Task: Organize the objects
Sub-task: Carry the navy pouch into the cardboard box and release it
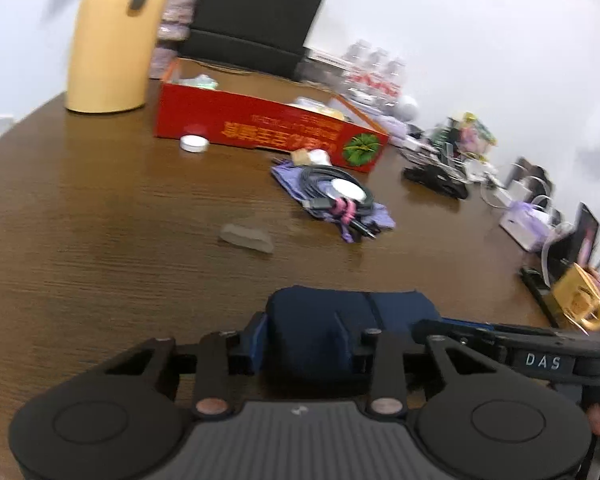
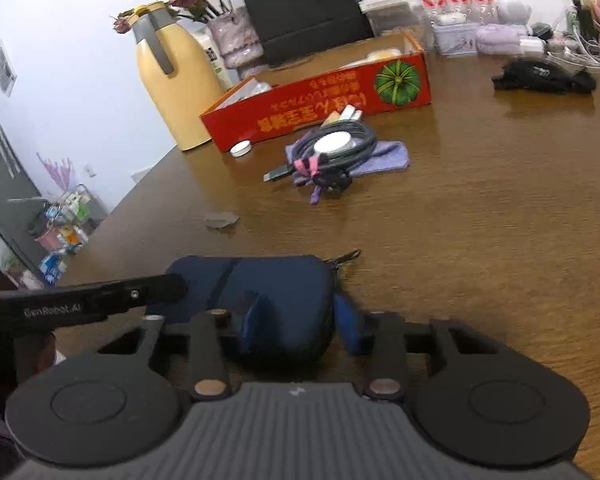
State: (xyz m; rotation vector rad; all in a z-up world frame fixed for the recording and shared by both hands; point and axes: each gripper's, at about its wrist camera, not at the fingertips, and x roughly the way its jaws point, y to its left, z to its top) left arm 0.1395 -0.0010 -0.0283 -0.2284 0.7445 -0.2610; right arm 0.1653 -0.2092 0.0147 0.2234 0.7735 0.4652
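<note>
Two grippers meet on one navy pouch (image 1: pixel 340 320), which lies on the table (image 1: pixel 100 240) at the lower centre of both views. The left gripper (image 1: pixel 306 344) has its jaws narrowed onto the pouch's left end, pads pressing the fabric. The right gripper (image 2: pixel 296 320) is clamped the same way on the other end, near the zip pull. The pouch looks padded and semi-stiff, probably light, with a cloth skin that should not slip; it dents a little under the pads. Holding it by both ends seems sound. A red box (image 1: pixel 268 128) stands in the upper middle, a likely place for it.
</note>
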